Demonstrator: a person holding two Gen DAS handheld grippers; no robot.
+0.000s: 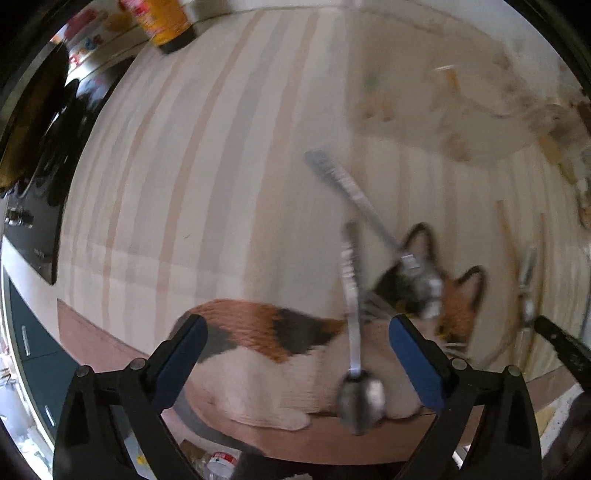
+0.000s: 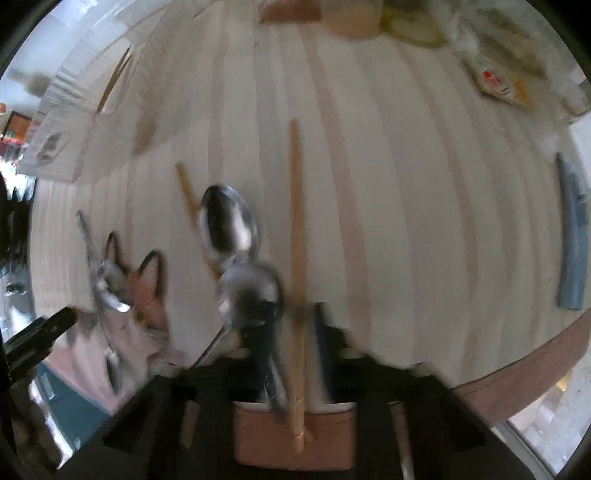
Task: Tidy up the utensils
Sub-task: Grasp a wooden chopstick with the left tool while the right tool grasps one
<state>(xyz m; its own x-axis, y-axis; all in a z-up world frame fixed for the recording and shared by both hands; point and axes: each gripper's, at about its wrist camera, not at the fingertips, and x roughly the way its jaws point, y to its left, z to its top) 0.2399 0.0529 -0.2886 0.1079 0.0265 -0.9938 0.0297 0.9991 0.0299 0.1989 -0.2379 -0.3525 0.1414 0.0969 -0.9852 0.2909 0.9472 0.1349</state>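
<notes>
In the left wrist view my left gripper [image 1: 297, 354] is open and empty above a cat-shaped mat [image 1: 266, 332] at the table's near edge. Two metal spoons lie on the mat: one [image 1: 354, 325] between my fingers, bowl toward me, and another [image 1: 373, 218] angled across the cat's head. In the right wrist view my right gripper [image 2: 288, 332] looks shut on a bundle: a metal spoon [image 2: 251, 291] and a wooden chopstick [image 2: 297, 258]. Another spoon [image 2: 229, 221] and a chopstick [image 2: 190, 206] lie just beyond. The view is blurred.
A striped tablecloth [image 1: 221, 166] covers the table. A dark bottle [image 1: 166, 26] stands far left. A clear bag with small items [image 1: 443, 103] lies far right. Chopsticks [image 1: 509, 251] lie right of the mat. A blue-grey strip [image 2: 572, 236] and a packet [image 2: 498, 81] lie at the right.
</notes>
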